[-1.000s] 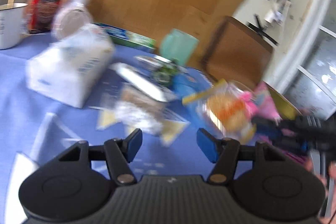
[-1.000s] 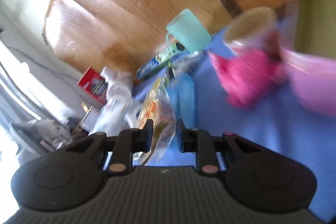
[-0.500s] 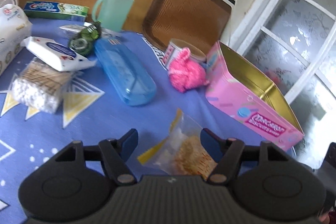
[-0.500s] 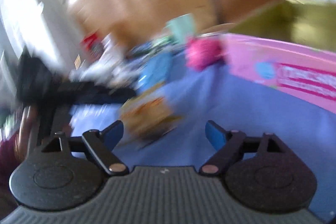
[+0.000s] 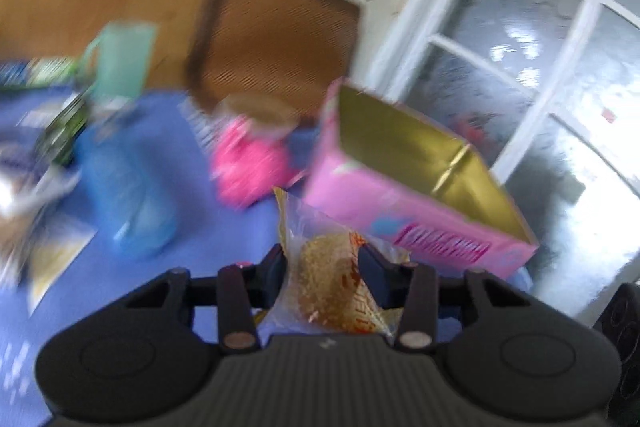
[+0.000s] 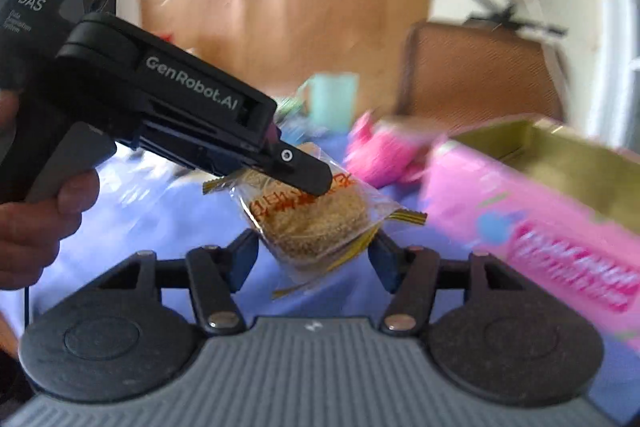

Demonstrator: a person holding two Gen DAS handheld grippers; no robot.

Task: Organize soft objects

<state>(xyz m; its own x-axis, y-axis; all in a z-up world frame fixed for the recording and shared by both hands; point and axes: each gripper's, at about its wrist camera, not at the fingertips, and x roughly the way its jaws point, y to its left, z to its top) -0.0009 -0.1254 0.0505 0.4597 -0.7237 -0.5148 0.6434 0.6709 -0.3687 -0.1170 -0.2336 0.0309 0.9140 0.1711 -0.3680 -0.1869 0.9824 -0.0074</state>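
Crinkly clear packet (image 5: 340, 287) of dry noodle cake, lower centre: light, slippery, crushable; left gripper (image 5: 323, 267) has just closed onto it; right gripper (image 6: 314, 255) spread, closing, not pressing; grip mid-body.

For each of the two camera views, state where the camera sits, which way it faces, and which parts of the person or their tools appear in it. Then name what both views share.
Left wrist: sits on the left gripper, looking along its fingers over the blue tablecloth toward the pink tin; the jaws hold the snack packet.
Right wrist: sits on the right gripper, facing the same packet; its jaws stand open, and the left gripper and a hand show.
Shared: packet, tin, pink fluffy thing, green mug.
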